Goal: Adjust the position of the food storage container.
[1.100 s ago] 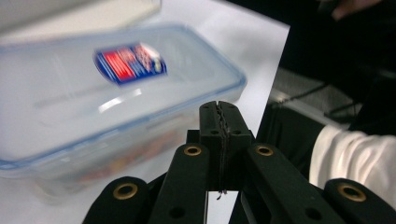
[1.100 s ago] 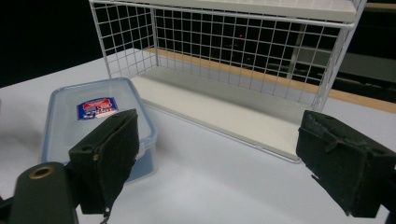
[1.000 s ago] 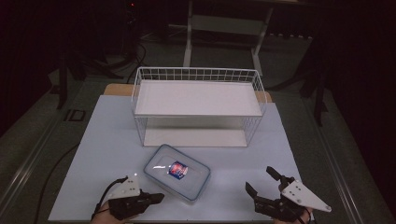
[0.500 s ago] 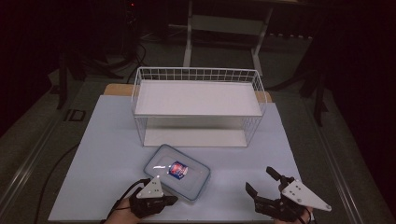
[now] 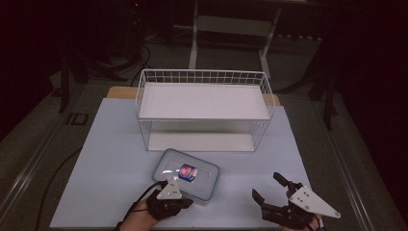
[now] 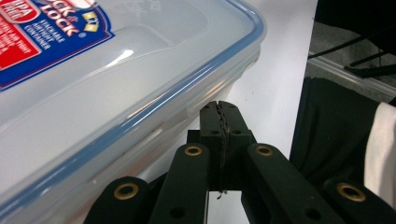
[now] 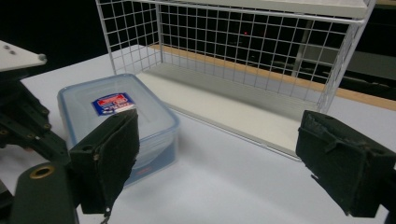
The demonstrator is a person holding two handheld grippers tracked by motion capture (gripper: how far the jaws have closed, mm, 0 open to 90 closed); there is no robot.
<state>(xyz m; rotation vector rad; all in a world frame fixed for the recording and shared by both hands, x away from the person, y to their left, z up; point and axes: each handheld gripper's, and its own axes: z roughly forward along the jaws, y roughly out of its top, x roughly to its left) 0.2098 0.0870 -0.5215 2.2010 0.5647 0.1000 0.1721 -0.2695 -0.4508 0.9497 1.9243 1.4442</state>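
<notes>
Container (image 5: 190,174) by closed left gripper (image 6: 220,122); right gripper (image 5: 272,186) wide open, apart

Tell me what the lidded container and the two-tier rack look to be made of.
Container: seemingly clear, glossy plastic; it is see-through with bright highlights, and has a blue rim band and printed label. Rack: apparently white-coated metal wire, judging by its thin grid walls, with flat matte white shelf boards whose material I cannot tell.

Left gripper (image 5: 185,204) moved rightward from a second ago, closed jaws now against the container (image 5: 186,173) near edge
</notes>
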